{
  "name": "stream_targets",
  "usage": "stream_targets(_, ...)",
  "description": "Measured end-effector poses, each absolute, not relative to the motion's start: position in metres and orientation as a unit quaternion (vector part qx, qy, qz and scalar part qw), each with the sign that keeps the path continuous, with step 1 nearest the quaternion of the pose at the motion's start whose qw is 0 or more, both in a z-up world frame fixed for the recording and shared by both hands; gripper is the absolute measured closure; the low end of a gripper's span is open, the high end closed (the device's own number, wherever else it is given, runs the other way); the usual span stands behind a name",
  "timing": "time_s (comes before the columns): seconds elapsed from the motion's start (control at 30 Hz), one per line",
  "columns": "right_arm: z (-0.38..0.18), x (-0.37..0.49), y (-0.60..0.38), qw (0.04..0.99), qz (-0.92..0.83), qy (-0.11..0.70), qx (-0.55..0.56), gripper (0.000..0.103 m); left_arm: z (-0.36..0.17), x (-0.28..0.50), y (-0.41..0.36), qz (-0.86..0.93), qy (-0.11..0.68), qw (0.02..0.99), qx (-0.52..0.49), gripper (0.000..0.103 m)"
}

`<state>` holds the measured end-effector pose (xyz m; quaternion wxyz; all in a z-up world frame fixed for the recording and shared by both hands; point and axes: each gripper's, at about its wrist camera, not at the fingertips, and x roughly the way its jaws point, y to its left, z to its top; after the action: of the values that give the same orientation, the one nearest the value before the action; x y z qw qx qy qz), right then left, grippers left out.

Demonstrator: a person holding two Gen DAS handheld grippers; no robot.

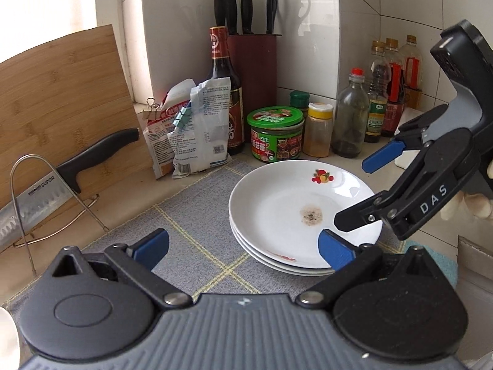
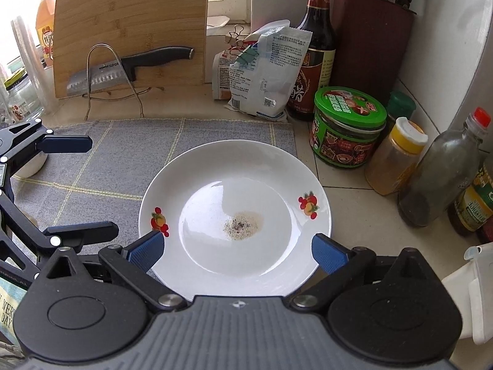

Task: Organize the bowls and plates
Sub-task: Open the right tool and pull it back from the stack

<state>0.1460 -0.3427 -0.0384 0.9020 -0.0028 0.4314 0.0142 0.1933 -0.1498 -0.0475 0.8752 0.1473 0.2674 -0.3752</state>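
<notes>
A stack of three white plates (image 1: 286,206) with fruit prints sits on the right part of a grey checked mat (image 1: 185,215). The top plate (image 2: 215,185) has a brown crumb stain in its middle. My right gripper (image 1: 351,193) hangs over the stack's right side, open, with nothing pinched. In its own view the right gripper (image 2: 237,251) has its blue pads (image 2: 148,252) standing wide over the plate's near rim. My left gripper (image 1: 243,249) is open and empty over the mat, left of the stack, and the left gripper (image 2: 101,185) also shows at the right wrist view's left edge.
A knife (image 1: 61,178) rests on a wire rack against a bamboo board (image 1: 61,92). Clipped bags (image 1: 191,129), a dark sauce bottle (image 1: 223,77), a knife block (image 1: 252,71), a green-lidded jar (image 1: 275,135), a yellow-capped jar (image 1: 319,129) and bottles (image 1: 351,114) crowd behind the plates. A white rounded dish (image 2: 32,165) sits at the mat's left.
</notes>
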Motion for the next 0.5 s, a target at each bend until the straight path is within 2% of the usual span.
stream_targets(0.3,-0.040,0.145,-0.305,0.930,0.004,0.364,-0.058,0.000,-0.032,0.169,-0.104,-0.302,0.265,0.909,0.108,0.001)
stream_targets(0.5,-0.044,0.141,-0.264,0.930,0.014,0.362,-0.061,0.000,-0.035,0.162,-0.054,-0.294,0.272,0.912,0.089,0.001)
